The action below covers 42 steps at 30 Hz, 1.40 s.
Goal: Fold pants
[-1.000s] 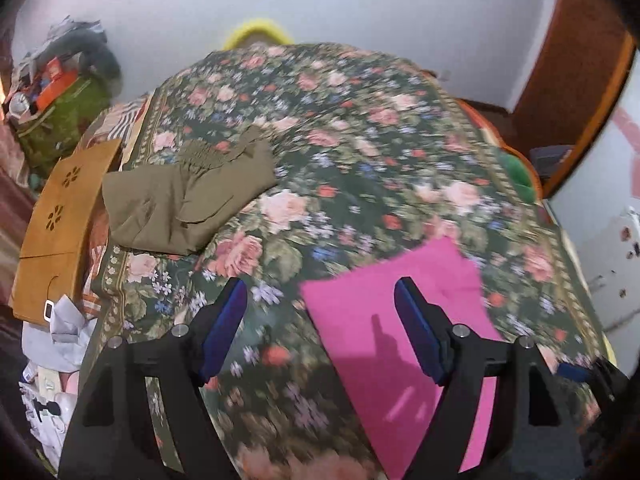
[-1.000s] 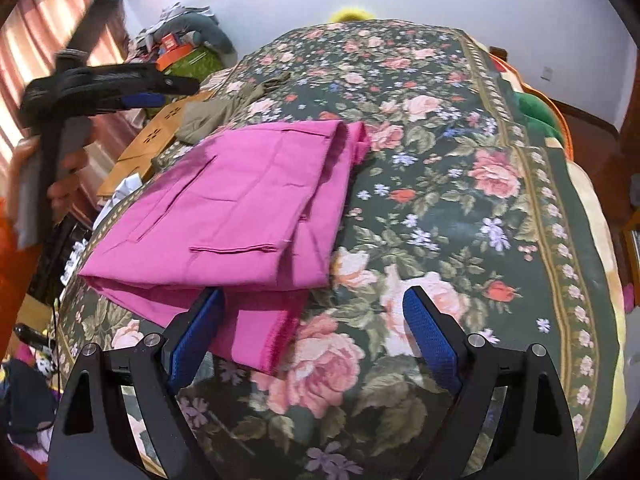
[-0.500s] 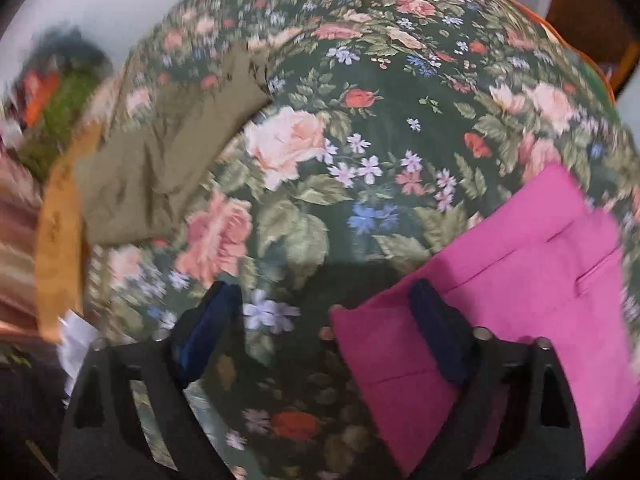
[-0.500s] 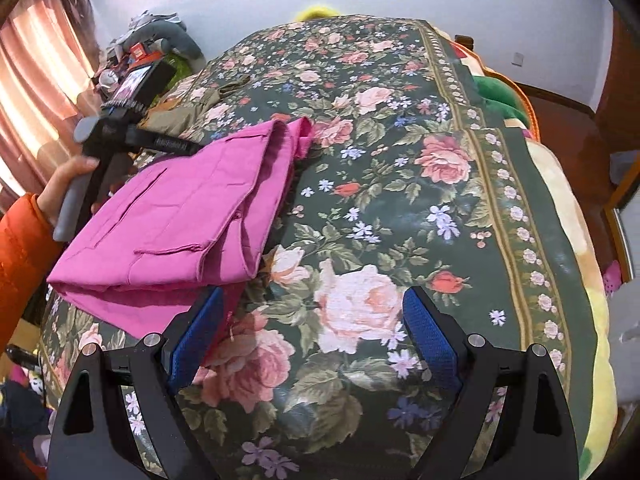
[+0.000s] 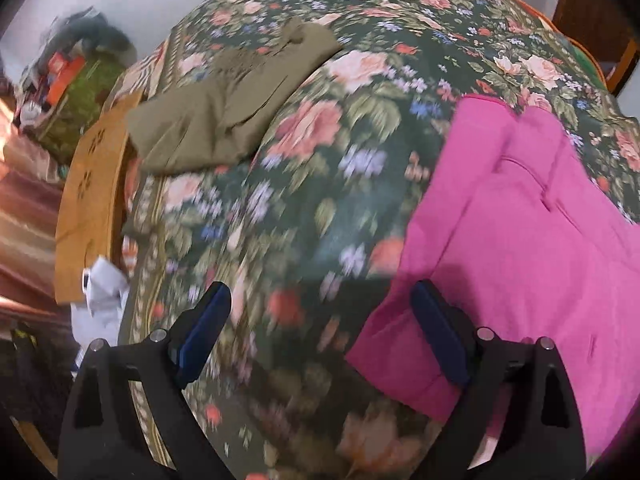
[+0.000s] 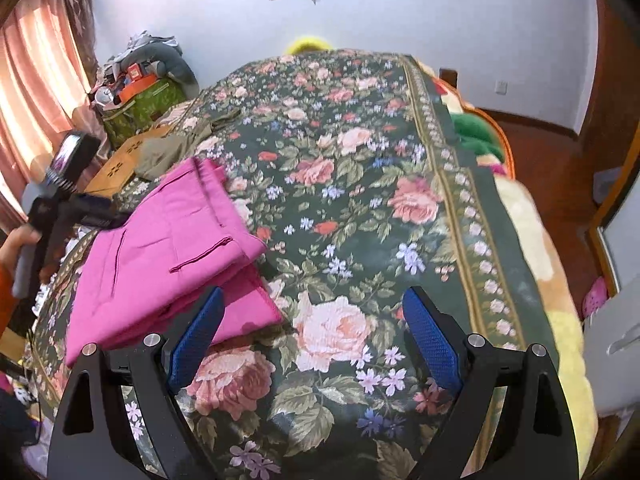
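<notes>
- Left claw [image 5: 320,328]: spread wide, gripping nothing; folded pink pants [image 5: 520,216] at its right finger.
- Right claw [image 6: 314,328]: spread wide, gripping nothing; pants left.

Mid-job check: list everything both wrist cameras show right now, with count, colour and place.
pink pants: one, magenta, folded, bed's left side near the foot
olive garment: one, khaki green, folded, bed's left edge beyond the pink pants
bedspread: one, dark green with pink roses, covering the bed
wooden board: one, tan with cut-outs, beside the bed's left edge
clutter pile: green, orange and grey, far left corner
curtain: pink, left wall
left gripper: black, blue pads, jaws open, empty
right gripper: black, blue pads, jaws open, empty
</notes>
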Available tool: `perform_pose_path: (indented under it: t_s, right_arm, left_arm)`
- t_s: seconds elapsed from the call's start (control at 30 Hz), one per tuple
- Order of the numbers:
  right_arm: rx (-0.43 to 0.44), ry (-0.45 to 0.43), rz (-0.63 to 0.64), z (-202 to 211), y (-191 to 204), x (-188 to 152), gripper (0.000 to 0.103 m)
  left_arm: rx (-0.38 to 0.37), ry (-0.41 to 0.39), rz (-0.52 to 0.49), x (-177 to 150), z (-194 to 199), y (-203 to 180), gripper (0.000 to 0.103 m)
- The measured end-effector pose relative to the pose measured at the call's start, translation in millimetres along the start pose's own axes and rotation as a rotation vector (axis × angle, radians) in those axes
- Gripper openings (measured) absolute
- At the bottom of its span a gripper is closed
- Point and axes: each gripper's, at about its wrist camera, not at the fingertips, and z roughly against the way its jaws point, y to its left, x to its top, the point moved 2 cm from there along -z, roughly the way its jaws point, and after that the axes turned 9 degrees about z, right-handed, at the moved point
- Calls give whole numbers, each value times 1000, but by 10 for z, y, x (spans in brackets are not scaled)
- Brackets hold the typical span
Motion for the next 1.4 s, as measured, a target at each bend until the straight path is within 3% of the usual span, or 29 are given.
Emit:
perform_pose_path:
  t_s: [0.23, 0.5, 0.57, 0.67, 0.73, 0.83, 0.93, 1.03, 1.13, 1.27, 1.4]
  right_arm:
    - [71, -18, -18, 43, 100, 63, 88]
    - [168, -9, 2, 6, 360, 94, 88]
    - [183, -1, 5, -42, 408, 94, 83]
    - [211, 29, 5, -164, 451, 105, 68]
    - [229, 43, -7, -206, 434, 123, 63]
    - [251, 49, -38, -250, 384, 175, 56]
    - [260, 80, -59, -349, 343, 206, 45]
    - [284, 135, -66, -470, 348, 145, 35]
    - [271, 149, -1, -499, 417, 85, 30]
    - [181, 163, 133, -493, 538, 44, 6]
    - [174, 186, 140, -517, 470, -32, 6]
  left_arm:
    - [-71, 8, 113, -424, 235, 298, 93]
    - [-96, -57, 96, -811, 538, 242, 93]
    - [-124, -63, 110, -851, 602, 226, 92]
    - [-86, -119, 73, -859, 741, 165, 86]
    - [-72, -175, 62, -856, 879, 125, 82]
    - [-118, -223, 51, -842, 1054, 31, 72]
    - [-138, -217, 25, -820, 1051, -102, 59]
    - [-107, -161, 18, -836, 859, -193, 43]
    - [-97, -165, 42, -894, 777, -162, 43]
    - [-75, -161, 54, -982, 720, -78, 41]
    - [-74, -161, 54, -1017, 710, -35, 41]
